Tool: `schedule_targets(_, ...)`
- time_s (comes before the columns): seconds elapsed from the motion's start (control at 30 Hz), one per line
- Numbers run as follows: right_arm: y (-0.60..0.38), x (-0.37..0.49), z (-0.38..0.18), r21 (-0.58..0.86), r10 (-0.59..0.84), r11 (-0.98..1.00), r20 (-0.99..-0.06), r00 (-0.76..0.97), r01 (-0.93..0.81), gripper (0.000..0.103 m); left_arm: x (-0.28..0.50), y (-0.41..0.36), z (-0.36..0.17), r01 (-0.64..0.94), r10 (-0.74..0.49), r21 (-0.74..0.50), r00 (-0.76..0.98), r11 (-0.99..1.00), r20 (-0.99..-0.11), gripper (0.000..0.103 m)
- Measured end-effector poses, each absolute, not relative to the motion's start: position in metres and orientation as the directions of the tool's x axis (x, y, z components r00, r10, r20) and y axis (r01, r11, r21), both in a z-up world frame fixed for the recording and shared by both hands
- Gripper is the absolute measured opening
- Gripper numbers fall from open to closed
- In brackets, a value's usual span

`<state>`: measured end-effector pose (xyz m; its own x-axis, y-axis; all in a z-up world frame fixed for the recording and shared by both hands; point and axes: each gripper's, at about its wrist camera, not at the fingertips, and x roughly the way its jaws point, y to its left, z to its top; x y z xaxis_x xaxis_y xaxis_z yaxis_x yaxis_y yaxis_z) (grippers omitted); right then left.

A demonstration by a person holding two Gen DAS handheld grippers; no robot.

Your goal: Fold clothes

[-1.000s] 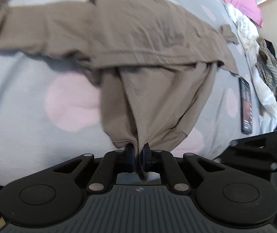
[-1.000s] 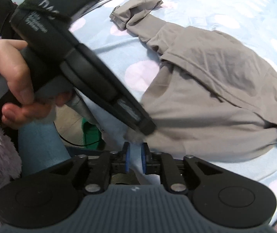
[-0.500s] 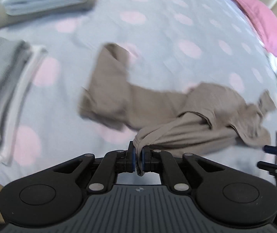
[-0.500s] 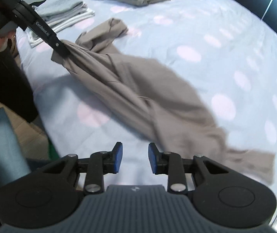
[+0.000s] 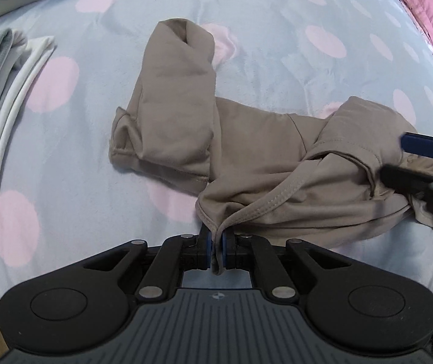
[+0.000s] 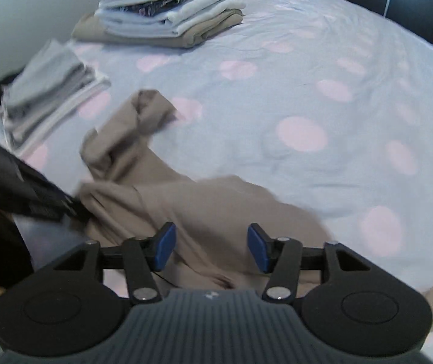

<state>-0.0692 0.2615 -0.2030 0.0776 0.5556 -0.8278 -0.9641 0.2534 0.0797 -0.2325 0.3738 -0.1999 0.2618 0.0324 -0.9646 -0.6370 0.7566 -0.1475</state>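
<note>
Pinching garment (image 5: 246,157) hem: left gripper (image 5: 215,248) | right gripper (image 6: 210,247) opening above garment

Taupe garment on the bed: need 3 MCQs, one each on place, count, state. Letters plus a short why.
1. Where does the taller stack of folded clothes sit?
A. far end of the bed
B. on the floor
C. on the taupe garment

2. How many stacks of folded clothes show in the right wrist view?
A. one
B. two
C. four

3. What do the left tongs do?
A. hang open over bare sheet
B. clamp a hem of the taupe garment
C. grip a pillow

Key:
1 A: the taller stack lies far up the dotted bedsheet, beyond the taupe garment.
2 B: that stack plus the grey-and-white stack.
3 B: the left tongs pinch the stitched hem; the right tongs are opening, with nothing pressed between them.
</note>
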Motion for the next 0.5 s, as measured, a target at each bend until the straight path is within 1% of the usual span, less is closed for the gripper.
schedule_targets(0.07,0.269,-0.078,-0.212,0.067,0.558,0.272,-0.823,0.101,-0.960,0.063,-0.231,0.375,-0.201,-0.635,0.033,-0.144,0.258,0.759,-0.966,0.004)
schedule_targets(0.13,0.275,-0.085,-0.220,0.051,0.554,0.295,-0.823,0.127,-0.954,0.042,-0.230,0.376,-0.201,-0.631,0.040,-0.136,0.257,0.763,-0.966,0.004)
schedule_targets(0.17,0.274,-0.083,-0.223,0.053,0.546,0.314,-0.827,0.135,-0.948,0.026,-0.230,0.376,-0.200,-0.629,0.045,-0.132,0.257,0.766,-0.965,0.005)
schedule_targets(0.23,0.266,-0.074,-0.225,0.092,0.549,0.349,-0.827,0.124,-0.933,0.021,-0.231,0.376,-0.195,-0.627,0.064,-0.125,0.271,0.769,-0.961,0.005)
schedule_targets(0.27,0.260,-0.071,-0.223,0.110,0.556,0.359,-0.823,0.118,-0.927,0.017,-0.231,0.376,-0.191,-0.623,0.077,-0.120,0.281,0.773,-0.957,0.005)
schedule_targets(0.37,0.244,-0.065,-0.215,0.122,0.574,0.381,-0.809,0.131,-0.916,0.010,-0.232,0.375,-0.180,-0.611,0.115,-0.106,0.312,0.784,-0.943,0.004)
schedule_targets(0.4,0.239,-0.065,-0.212,0.120,0.581,0.389,-0.801,0.142,-0.913,0.005,-0.232,0.374,-0.176,-0.608,0.128,-0.102,0.323,0.787,-0.938,0.004)
schedule_targets(0.5,0.221,-0.064,-0.193,0.104,0.602,0.418,-0.776,0.190,-0.902,0.005,-0.231,0.381,-0.154,-0.615,0.160,-0.120,0.380,0.779,-0.911,0.004)
